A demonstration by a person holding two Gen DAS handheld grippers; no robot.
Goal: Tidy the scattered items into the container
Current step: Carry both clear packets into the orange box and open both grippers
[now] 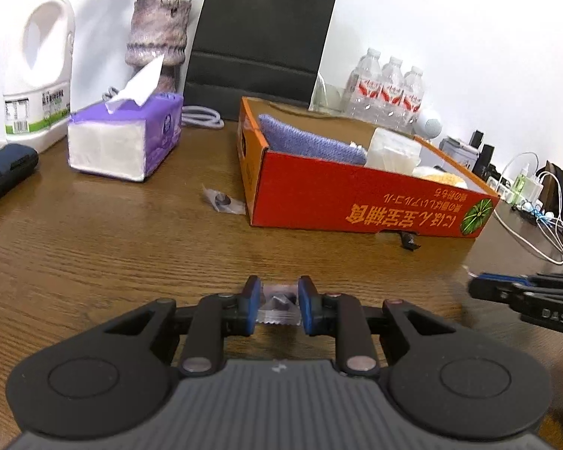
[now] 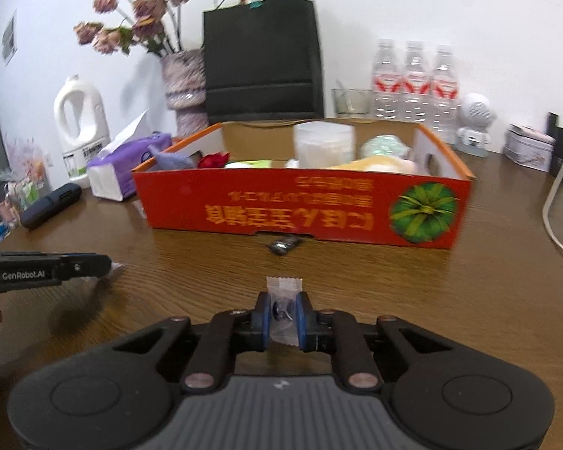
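The orange cardboard box [image 2: 304, 206] sits open-topped on the wooden table [image 2: 469, 300], its printed side wall facing both cameras upside down. Seen from the right wrist camera, it holds a purple knitted cloth [image 2: 169, 159] at the 9 o'clock end, a small red item [image 2: 214, 159] beside that, a pale green packet [image 2: 249, 164], a clear round tub [image 2: 324, 140] toward 12 o'clock, a greenish wrapped bundle [image 2: 384, 146] and a yellowish soft item [image 2: 375, 163] toward 3 o'clock.

The left gripper [image 1: 279, 305] is pinching a clear sachet [image 1: 279, 307] with a dark piece inside, its blue pads pressed on either side, low over the table at the camera's 6 o'clock. The right gripper [image 2: 286, 317] is closed on a second clear sachet [image 2: 283, 288], whose crimped top edge sticks out beyond the pads.

Two more small wrapped items lie on the table: one [image 1: 223, 202] just off the box's near left corner, at 9 o'clock from the box, and a dark one [image 2: 283, 244] touching or nearly touching the foot of the printed wall, at 6 o'clock.

Behind the box stand a black paper bag [image 2: 261, 60], a vase of dried flowers [image 2: 184, 82] and three water bottles [image 2: 414, 78]; a purple tissue pack [image 1: 125, 138] lies at 10 o'clock.
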